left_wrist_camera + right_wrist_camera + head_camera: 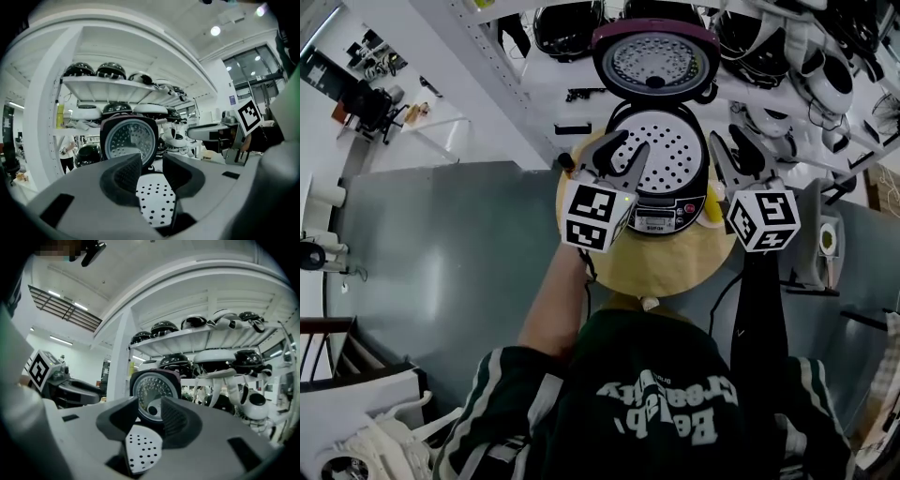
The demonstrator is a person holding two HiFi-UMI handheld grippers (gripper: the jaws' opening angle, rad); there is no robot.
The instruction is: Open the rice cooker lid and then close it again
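Note:
The rice cooker (661,202) stands on a round wooden table (675,267) with its lid (655,58) swung up and open, its silver inner face toward me. A white perforated plate (670,150) covers the pot. My left gripper (630,142) hovers over the cooker's left rim, jaws apart with nothing between them. My right gripper (727,138) hangs just off the cooker's right side, also open and empty. Each gripper view looks level past its jaws at the upright lid (129,140) (154,392) and down on the perforated plate (157,199) (143,448).
White shelving (572,28) loaded with several helmets stands right behind the table. A yellow item (713,211) sits by the cooker's right side. A white device (828,239) stands on the floor at right, and stair railings (323,347) at lower left.

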